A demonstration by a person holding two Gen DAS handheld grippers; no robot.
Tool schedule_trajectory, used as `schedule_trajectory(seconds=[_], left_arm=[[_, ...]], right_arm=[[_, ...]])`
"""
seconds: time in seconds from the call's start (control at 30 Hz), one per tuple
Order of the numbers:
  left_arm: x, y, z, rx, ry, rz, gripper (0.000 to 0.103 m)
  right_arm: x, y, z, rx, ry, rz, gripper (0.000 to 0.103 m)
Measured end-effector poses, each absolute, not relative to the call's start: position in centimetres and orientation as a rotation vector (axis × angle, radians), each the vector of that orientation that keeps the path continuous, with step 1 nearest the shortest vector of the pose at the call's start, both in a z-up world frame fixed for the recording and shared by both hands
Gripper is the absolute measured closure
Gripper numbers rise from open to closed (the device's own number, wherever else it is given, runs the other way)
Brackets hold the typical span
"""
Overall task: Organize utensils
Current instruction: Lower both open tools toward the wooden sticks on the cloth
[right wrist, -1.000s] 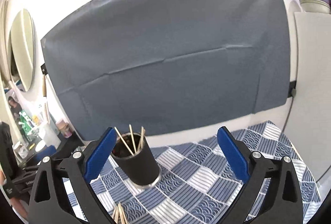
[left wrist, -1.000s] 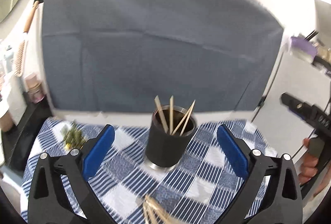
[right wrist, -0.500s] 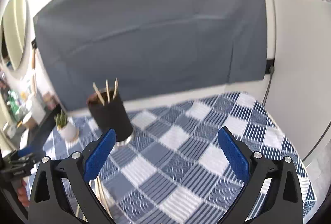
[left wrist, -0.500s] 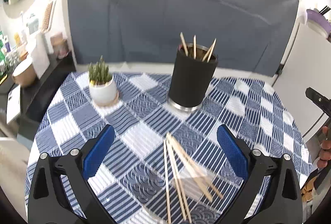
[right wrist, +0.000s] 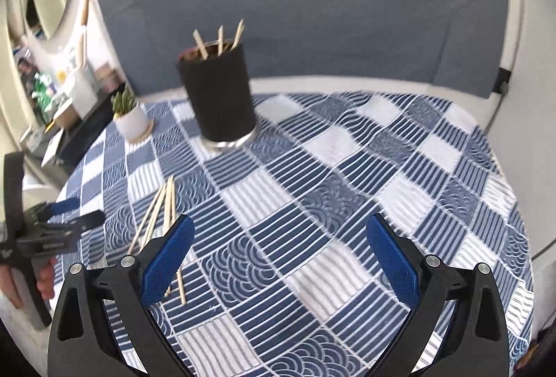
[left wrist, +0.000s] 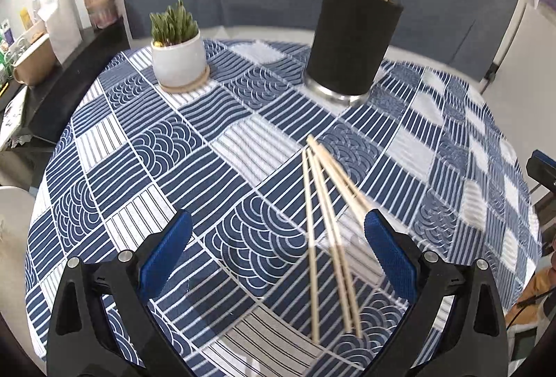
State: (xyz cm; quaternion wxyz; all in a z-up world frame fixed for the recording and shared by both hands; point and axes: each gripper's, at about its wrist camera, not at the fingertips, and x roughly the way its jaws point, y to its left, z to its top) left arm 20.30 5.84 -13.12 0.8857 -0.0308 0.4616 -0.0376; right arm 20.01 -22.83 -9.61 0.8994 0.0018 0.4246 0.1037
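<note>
My left hand-held gripper (left wrist: 278, 255) hangs with its blue pads spread wide, nothing between them. My right hand-held gripper (right wrist: 279, 255) gapes likewise, empty, both seemingly tilted downward.

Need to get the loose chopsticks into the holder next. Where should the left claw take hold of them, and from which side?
Grip the chopsticks at their far end, where the tips bunch together; toward the camera they fan apart. They lie flat on the tablecloth, so come down from above with the open left claw straddling the bundle sideways. The black holder stands just beyond them.
</note>
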Motion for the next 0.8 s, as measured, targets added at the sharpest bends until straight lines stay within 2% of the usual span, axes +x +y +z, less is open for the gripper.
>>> schedule_trajectory(seconds=[0.23, 0.43, 0.8], left_arm=[[22.6, 6.6, -16.0, -0.015, 1.079, -0.147, 0.006], [22.7, 5.3, -17.3, 0.104, 1.124, -0.205, 0.006], [24.1, 4.9, -18.2, 0.151, 1.188, -0.209, 0.006]], right_arm=[[22.3, -18.5, -12.8, -0.081, 0.988, 0.284, 0.008], [24.4, -15.0, -15.6, -0.113, 1.092, 0.299, 0.008], [27.2, -10.2, -19.3, -0.171, 1.206, 0.307, 0.008]])
